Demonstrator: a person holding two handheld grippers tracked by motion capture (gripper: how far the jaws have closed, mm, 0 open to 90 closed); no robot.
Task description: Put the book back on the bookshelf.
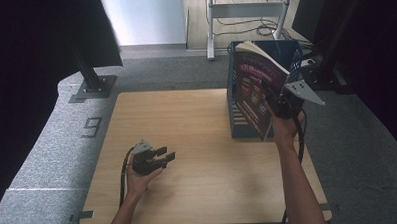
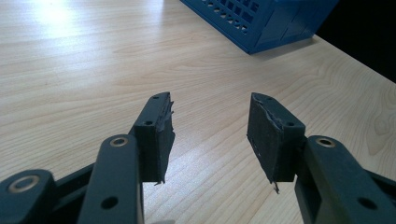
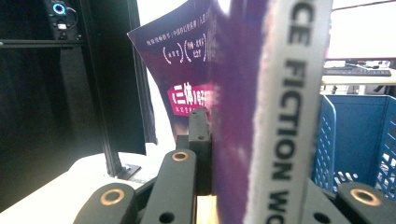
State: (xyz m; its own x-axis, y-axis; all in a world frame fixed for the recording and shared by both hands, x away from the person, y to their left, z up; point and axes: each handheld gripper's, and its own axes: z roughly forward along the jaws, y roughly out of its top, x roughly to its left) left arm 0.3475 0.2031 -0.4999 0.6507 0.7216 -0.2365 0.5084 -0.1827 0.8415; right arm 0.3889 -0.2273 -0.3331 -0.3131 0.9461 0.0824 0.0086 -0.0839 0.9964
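A purple magazine (image 1: 255, 87) is held upright over the blue perforated basket (image 1: 237, 128) at the table's right rear. My right gripper (image 1: 281, 106) is shut on its lower edge near the spine. In the right gripper view the magazine (image 3: 233, 116) fills the space between the black jaws, its grey spine printed with large letters. My left gripper (image 1: 167, 154) rests low over the wooden table (image 1: 189, 187) at the front left, pointing right. Its jaws stand apart with bare wood between the pads (image 2: 161, 133).
The blue basket (image 2: 261, 21) stands at the right rear of the table, beyond the left jaws. A black stand base (image 1: 93, 85) sits on the grey floor past the table's left rear corner. Cables and a metal frame (image 1: 248, 10) lie behind.
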